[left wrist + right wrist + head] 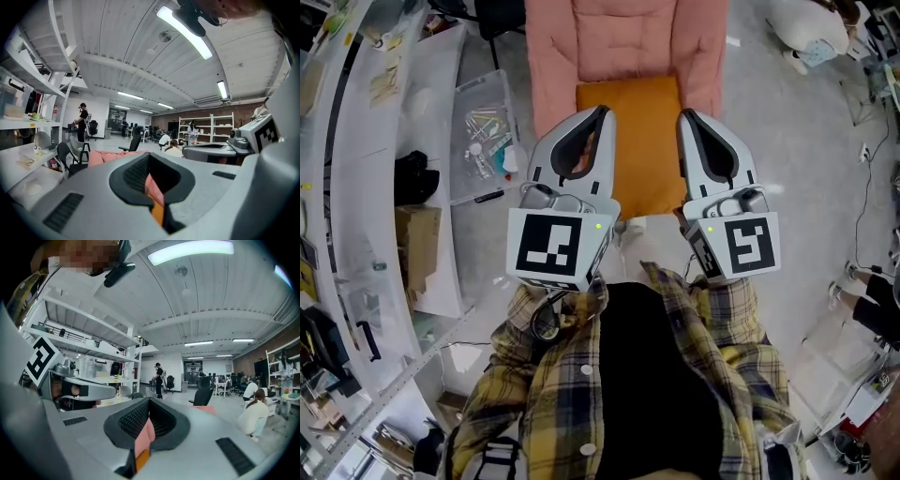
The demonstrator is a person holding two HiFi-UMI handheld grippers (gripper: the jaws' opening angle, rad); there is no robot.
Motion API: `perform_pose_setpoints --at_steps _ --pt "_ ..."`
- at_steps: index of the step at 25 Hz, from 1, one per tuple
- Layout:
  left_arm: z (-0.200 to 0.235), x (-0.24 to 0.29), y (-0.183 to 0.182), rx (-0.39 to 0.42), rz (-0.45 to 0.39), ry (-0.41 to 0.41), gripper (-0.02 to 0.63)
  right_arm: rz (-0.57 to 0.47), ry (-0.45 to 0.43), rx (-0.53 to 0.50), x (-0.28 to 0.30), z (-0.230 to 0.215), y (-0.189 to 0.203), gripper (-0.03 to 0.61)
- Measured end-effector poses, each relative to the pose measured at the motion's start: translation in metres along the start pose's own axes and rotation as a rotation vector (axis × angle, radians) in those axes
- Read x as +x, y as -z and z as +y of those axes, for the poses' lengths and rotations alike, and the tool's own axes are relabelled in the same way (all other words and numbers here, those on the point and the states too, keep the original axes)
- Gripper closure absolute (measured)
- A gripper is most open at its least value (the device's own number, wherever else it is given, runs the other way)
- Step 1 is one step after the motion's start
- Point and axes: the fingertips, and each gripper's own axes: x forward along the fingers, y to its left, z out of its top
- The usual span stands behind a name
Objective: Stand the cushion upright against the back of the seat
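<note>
An orange cushion (642, 141) lies on the front of a pink padded seat (623, 37) in the head view. My left gripper (602, 111) is over the cushion's left edge, its jaws shut tip to tip with nothing between them. Above the cushion's right edge my right gripper (682, 114) is shut and empty as well. Both point forward toward the seat back. Through the hollow behind the shut jaws, the left gripper view shows a strip of pink seat (151, 185) and orange cushion (158, 214). The right gripper view shows the same cushion (142, 459).
A clear plastic bin (483, 131) of small parts sits on the floor left of the seat. White shelving (356, 187) and a cardboard box (417, 244) line the left side. Office chairs, shelves and several people stand far off in the gripper views.
</note>
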Motion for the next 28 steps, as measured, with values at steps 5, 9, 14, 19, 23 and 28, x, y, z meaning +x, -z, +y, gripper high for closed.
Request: perform_pose_setpoints --at_steps 5,9,14,19,23,28 --pt "-0.001 0.002 0.008 -0.021 0.015 -0.016 0.611 0.009 -0.015 0.015 -0.001 -0.006 0.009 0.56" --pt "-0.001 0.008 0.012 -0.037 0.024 -0.03 0.609 0.028 -0.041 0.05 0.004 -0.01 0.013 0.56" --pt "-0.008 0.013 0.018 -0.047 0.045 -0.039 0.59 0.059 -0.078 0.03 0.003 -0.016 0.023 0.557" --pt "-0.013 0.02 0.033 -0.056 0.089 -0.038 0.524 0.095 -0.127 0.061 0.003 -0.021 0.038 0.493" --pt "-0.014 0.026 0.055 -0.062 0.146 -0.032 0.475 0.163 -0.129 0.076 -0.001 -0.032 0.062 0.46" --pt "-0.011 0.031 0.095 -0.084 0.228 -0.028 0.416 0.262 -0.12 0.107 -0.006 -0.046 0.106 0.43"
